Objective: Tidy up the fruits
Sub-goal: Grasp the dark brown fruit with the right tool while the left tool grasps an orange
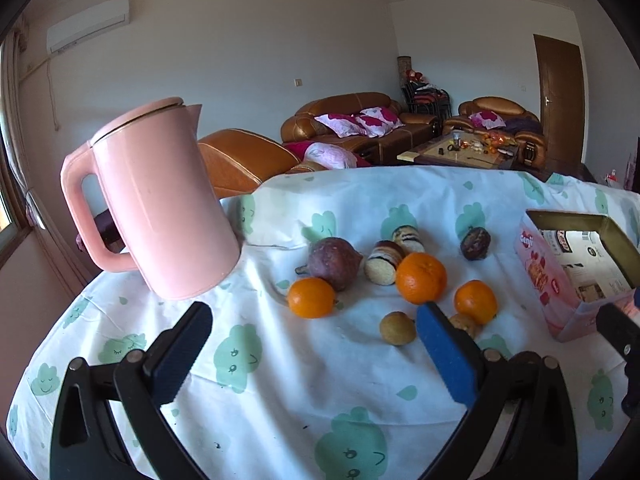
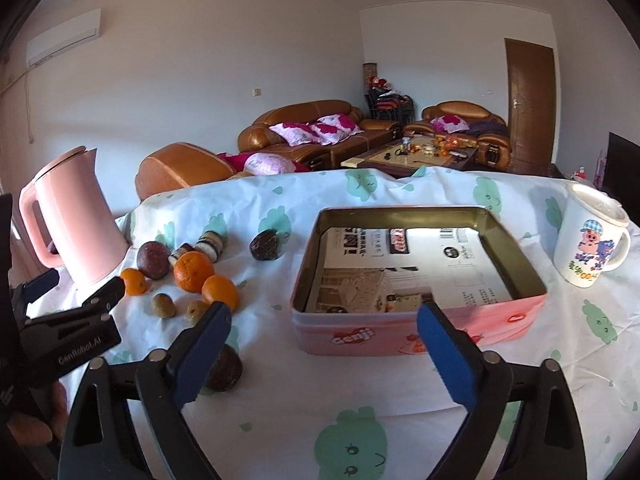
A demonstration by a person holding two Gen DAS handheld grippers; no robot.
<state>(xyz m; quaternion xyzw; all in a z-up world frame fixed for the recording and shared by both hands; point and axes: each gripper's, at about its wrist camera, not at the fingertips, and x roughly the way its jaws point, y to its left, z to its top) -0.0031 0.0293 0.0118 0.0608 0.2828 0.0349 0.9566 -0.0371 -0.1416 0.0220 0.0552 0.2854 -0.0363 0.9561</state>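
Note:
Three oranges lie on the tablecloth: one at left (image 1: 311,297), a larger one (image 1: 421,277) and one at right (image 1: 475,301). Two purple passion fruits (image 1: 333,262) (image 1: 475,243), two small brown fruits (image 1: 397,328) and two striped cakes (image 1: 383,266) lie among them. A pink tin box (image 2: 416,272) stands open to the right, with only printed paper inside. Another dark passion fruit (image 2: 224,368) lies by my right gripper's left finger. My left gripper (image 1: 312,356) is open and empty above the cloth in front of the fruits. My right gripper (image 2: 320,354) is open and empty in front of the tin.
A pink kettle (image 1: 160,200) stands at the table's left, close to the fruits. A white cartoon mug (image 2: 592,240) stands right of the tin. The left gripper's body (image 2: 68,344) shows at the right wrist view's left edge. Sofas and a coffee table lie beyond the table.

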